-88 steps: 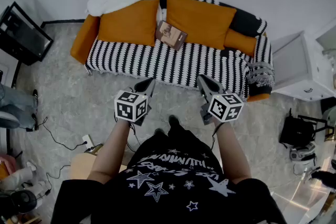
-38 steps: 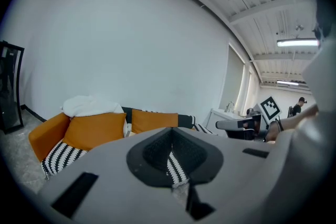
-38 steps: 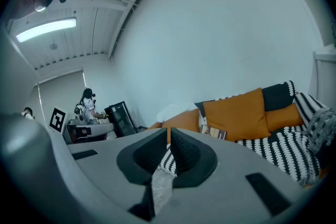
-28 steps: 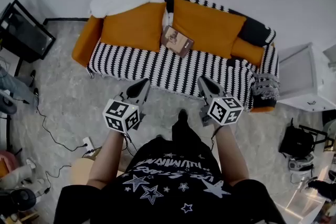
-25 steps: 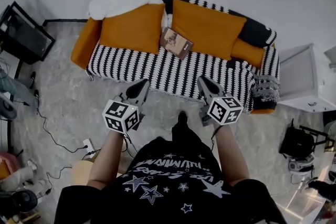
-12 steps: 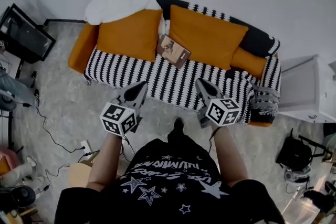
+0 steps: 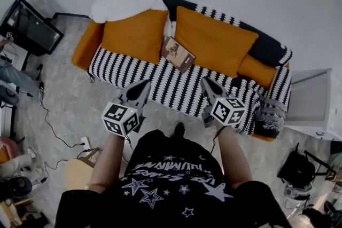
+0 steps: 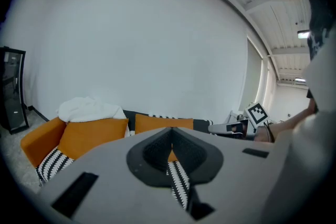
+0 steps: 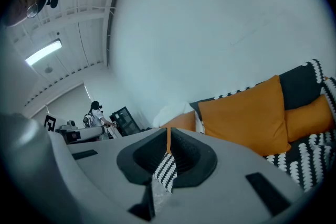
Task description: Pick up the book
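The book (image 7: 177, 54), brown with a pale cover picture, lies on the striped sofa (image 7: 176, 85), propped between two orange cushions. In the head view my left gripper (image 7: 141, 86) and right gripper (image 7: 206, 83) hover side by side over the sofa's front edge, short of the book. Both point at the sofa. Both are shut with nothing in them. In the left gripper view the left gripper (image 8: 171, 131) has its jaws together, and the sofa's orange cushion (image 8: 94, 131) shows beyond. The right gripper (image 9: 168, 132) is likewise shut in its own view. The book is hidden in both gripper views.
A white blanket (image 7: 125, 0) drapes the sofa back at left. A white cabinet (image 7: 312, 101) stands right of the sofa, a dark screen (image 7: 29, 26) at far left. Cables (image 7: 53, 125) trail over the floor. A black bag (image 7: 296, 168) sits at lower right.
The person has stepped toward the sofa. Both grippers have advanced with them and now overlap the sofa's front edge. The jaws stay shut.
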`<state>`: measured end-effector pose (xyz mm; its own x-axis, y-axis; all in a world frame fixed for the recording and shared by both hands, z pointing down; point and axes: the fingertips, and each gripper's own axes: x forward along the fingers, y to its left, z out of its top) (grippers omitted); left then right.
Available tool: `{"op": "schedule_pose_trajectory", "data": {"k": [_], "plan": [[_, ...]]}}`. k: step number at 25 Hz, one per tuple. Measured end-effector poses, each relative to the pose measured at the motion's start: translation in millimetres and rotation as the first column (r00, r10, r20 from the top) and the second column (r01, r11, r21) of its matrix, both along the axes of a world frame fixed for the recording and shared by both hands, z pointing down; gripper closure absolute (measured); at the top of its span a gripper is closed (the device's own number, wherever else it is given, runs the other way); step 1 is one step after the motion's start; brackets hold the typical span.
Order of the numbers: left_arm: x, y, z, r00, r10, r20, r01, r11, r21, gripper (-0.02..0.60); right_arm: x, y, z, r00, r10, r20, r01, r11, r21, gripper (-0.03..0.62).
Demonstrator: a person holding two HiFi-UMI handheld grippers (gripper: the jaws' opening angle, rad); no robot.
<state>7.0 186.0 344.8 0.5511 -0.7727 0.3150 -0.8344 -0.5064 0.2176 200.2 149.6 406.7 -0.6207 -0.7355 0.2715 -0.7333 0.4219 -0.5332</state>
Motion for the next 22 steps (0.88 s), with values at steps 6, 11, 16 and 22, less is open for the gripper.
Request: {"op": "schedule_pose_trajectory", "data": {"k": [6,11,16,22], "plan": [[0.4,-11.4,2.3,0.999,-0.040,0.000,0.040,0.999,-0.013,0.574,4.9,-20.3,3.3,1.000,-0.018,0.000,0.018,1.000,-0.004,0.557],[-2.2,-15.7,7.5,0.999,-0.037,0.009,0.037,0.999,-0.026,0.574,1.1,-23.9,11.8,1.000,-0.016,0.000,0.016,1.000,-0.022,0.557],[-5.3,-34.7,18.6,1.000,-0.016,-0.007,0.016,0.999,-0.043,0.574,-1.6,-30.0,19.6,1.000,0.001,-0.014,-0.001,0.999,-0.043,0.557],[-13.4,-77.2,23.8,1.000,0.015,-0.005,-0.015,0.999,-0.044,0.574,-9.0,-60.2,24.5,0.999,0.015,-0.040,-0.017,0.998,-0.061,0.557]]}}
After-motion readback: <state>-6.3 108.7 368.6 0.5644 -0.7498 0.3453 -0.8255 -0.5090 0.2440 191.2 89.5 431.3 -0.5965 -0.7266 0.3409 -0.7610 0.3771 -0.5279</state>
